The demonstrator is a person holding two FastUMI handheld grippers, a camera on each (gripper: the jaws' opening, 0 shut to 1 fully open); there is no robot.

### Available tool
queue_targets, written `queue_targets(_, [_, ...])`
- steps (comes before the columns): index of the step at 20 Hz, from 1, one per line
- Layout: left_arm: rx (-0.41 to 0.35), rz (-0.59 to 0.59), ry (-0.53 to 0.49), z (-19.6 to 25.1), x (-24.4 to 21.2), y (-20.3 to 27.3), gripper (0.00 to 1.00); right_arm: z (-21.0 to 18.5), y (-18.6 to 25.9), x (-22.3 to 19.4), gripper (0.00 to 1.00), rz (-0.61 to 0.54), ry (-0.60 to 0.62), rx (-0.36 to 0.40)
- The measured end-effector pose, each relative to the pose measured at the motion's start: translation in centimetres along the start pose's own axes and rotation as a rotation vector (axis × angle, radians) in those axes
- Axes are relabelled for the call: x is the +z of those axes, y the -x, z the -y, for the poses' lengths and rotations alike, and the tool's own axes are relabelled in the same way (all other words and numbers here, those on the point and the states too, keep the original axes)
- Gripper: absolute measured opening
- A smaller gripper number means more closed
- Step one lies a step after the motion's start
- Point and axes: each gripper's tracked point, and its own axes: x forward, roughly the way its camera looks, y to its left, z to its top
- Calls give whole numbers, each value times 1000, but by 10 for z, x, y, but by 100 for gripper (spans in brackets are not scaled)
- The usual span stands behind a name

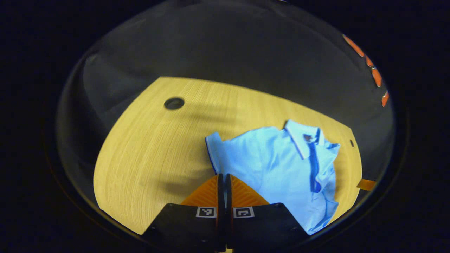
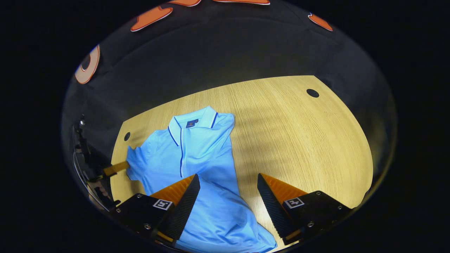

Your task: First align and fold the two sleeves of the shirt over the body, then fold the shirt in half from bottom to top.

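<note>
A light blue polo shirt (image 2: 197, 147) lies face up on the wooden table (image 2: 299, 140), collar (image 2: 191, 121) toward the far edge. My right gripper (image 2: 228, 179) is open over the shirt's lower body, one finger above the cloth and the other above bare wood. The sleeve on that side looks folded in over the body. In the left gripper view the shirt (image 1: 277, 161) lies to the right. Its near sleeve (image 1: 213, 149) runs down into my left gripper (image 1: 224, 175), which is shut on the cuff. The right gripper view shows that gripper (image 2: 116, 168) at the sleeve (image 2: 135, 160).
The table has a round cable hole (image 1: 174, 103) on its left and a small hole (image 1: 351, 143) beyond the collar. Bare wood spreads to the left of the shirt (image 1: 158, 151). A finger of the other gripper (image 1: 365, 184) pokes in at the table's right edge. Black cloth walls surround the table.
</note>
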Motion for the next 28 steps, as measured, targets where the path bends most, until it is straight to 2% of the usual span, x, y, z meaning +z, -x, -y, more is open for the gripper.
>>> queue_targets(2, [-64,32,-41,38,22,17,4,5,3,1,99,12,-21,-5])
queue_targets(3, [-65,41,-77,49,29,24,5,7,3,0,99,16,-32,-7])
queue_targets(6, [-139,61,-168,110,40,25,4,16,10,-4,99,20,-35,-19])
queue_targets(8, [-188,35,-183,148,32,18,4,18,8,-7,99,24,-50,-18])
queue_targets(15, [-267,-67,-212,239,-6,-12,4,46,21,-20,99,16,-64,-28])
queue_targets(17, [-277,-99,-209,259,-18,-20,4,52,20,-28,99,1,-49,-36])
queue_targets(20, [-228,-141,-251,268,-35,-32,4,54,22,-29,99,-3,-46,-34])
queue_targets(25, [-252,-164,-235,280,-49,-28,10,59,20,-38,99,-21,-28,-31])
queue_targets(26, [-249,-166,-236,279,-50,-28,24,59,20,-41,99,-25,-23,-31])
queue_targets(28, [-214,-143,-228,265,-48,-18,63,60,20,-46,99,-31,-14,-29])
